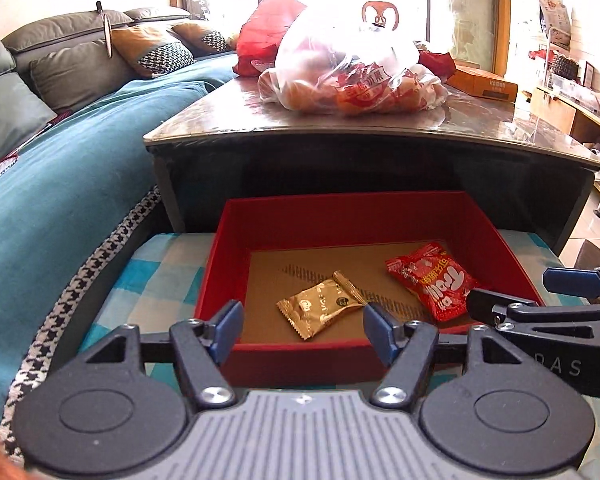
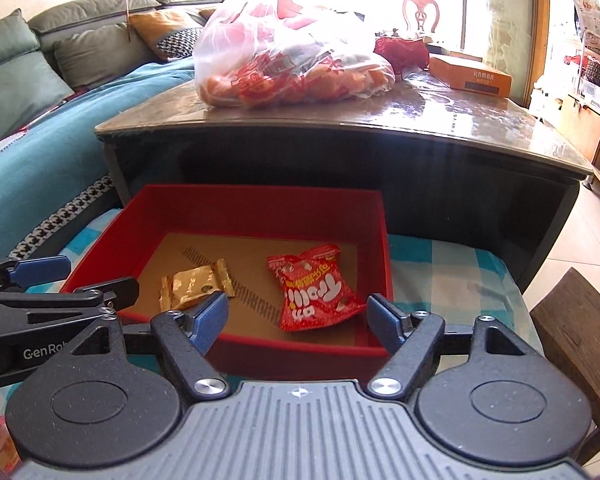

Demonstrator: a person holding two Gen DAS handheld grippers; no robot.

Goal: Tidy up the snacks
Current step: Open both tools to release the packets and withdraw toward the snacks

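Both sets of jaws are standing apart with nothing between the blue pads, so neither one is gripping anything. Left gripper (image 1: 302, 330) sits over the near wall of the open red cardboard box (image 1: 284, 364), and the right gripper (image 2: 296, 320) is doing pretty much the same thing just beside it, also at the near wall. You can see each one poking into the other's view from the side.

Inside the box, on the brown cardboard floor, there are two snacks lying flat and a bit apart from each other: a small gold foil snack packet (image 1: 320, 308) toward the left and a red gummy candy bag with white lettering (image 1: 432, 280) toward the right. Neither is touching a pad.

The box itself rests on a blue and white checked cloth (image 1: 156, 276) covering a low surface, pushed up against the dark side of a coffee table with a glossy brown top (image 1: 500, 120). On that table there's a translucent plastic shopping bag with red print (image 1: 352, 76), stuffed with orange stuff I can't quite make out, plus a flat orange carton (image 1: 484, 84) farther back. Off to the left is a sofa with a teal cover (image 1: 80, 184) and grey cushions.
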